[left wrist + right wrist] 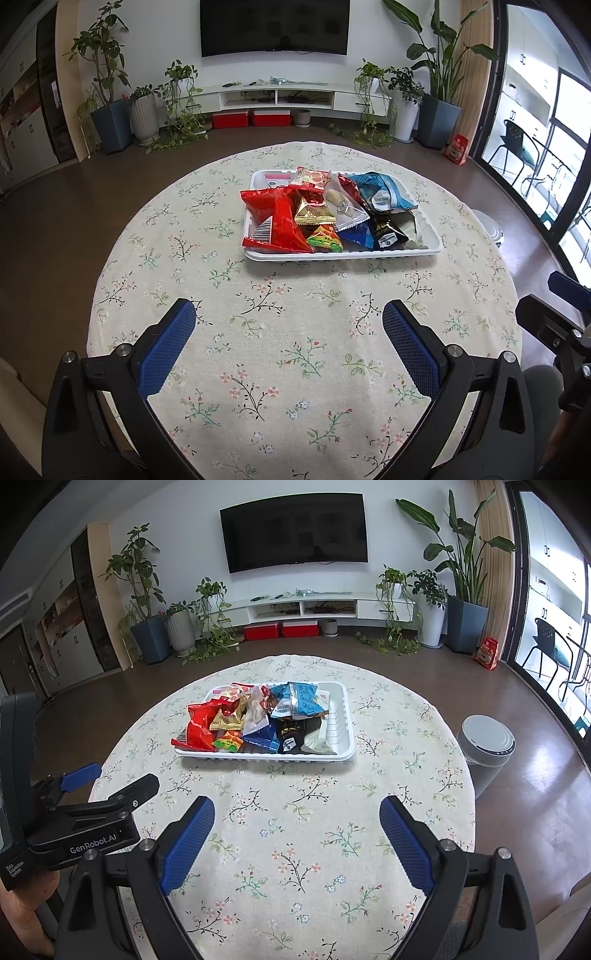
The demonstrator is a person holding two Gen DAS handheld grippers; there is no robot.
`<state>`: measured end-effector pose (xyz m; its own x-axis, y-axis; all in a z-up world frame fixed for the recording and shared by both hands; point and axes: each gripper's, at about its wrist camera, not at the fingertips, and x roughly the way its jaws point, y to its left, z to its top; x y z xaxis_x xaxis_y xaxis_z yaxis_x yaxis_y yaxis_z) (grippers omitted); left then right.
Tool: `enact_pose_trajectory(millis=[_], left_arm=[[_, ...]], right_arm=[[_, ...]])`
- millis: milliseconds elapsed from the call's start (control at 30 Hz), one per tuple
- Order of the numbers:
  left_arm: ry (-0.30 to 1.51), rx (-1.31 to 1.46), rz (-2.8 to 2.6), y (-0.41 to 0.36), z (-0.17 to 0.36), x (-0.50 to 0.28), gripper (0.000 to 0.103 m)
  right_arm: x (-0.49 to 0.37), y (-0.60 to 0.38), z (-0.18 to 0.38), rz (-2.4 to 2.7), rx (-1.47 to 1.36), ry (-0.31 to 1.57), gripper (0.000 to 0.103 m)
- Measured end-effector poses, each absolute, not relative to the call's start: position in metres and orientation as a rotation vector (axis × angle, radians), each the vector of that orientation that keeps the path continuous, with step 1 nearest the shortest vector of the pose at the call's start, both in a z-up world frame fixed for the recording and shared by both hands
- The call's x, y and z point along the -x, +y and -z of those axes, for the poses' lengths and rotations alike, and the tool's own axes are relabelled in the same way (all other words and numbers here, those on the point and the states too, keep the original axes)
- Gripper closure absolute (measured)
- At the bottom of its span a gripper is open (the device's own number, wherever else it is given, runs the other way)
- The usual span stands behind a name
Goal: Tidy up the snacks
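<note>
Between the blue pads of the left gripper nothing is sitting: its jaws are standing wide open over the floral tablecloth. The right gripper is likewise gaping, empty, above the same cloth. Both are hovering at the near side of the round table, well apart from the snacks.

Beyond them, one white ribbed tray is resting past the table's centre, its long axis running left to right. Roughly nine or ten packets are lying heaped in it; the overlap is preventing an exact count. One large red bag is overhanging the tray's left edge, its long axis running front to back. One crumpled blue bag is lying at the far right, one black packet near the front rim, one gold packet amid the heap.

Off the table's right side, one grey lidded bin is standing on the floor.
</note>
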<state>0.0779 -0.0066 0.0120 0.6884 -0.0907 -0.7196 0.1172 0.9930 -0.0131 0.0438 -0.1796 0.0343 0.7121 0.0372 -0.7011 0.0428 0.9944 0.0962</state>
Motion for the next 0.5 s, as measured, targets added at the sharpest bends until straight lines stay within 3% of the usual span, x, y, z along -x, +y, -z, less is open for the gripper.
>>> enact_pose_trajectory(millis=[500], left_arm=[[0.808,-0.034,0.121,-0.0072,-0.0092,-0.0786,0.000]], right_arm=[[-0.0434,-0.1800,-0.0347,0.002,-0.108,0.780,0.010]])
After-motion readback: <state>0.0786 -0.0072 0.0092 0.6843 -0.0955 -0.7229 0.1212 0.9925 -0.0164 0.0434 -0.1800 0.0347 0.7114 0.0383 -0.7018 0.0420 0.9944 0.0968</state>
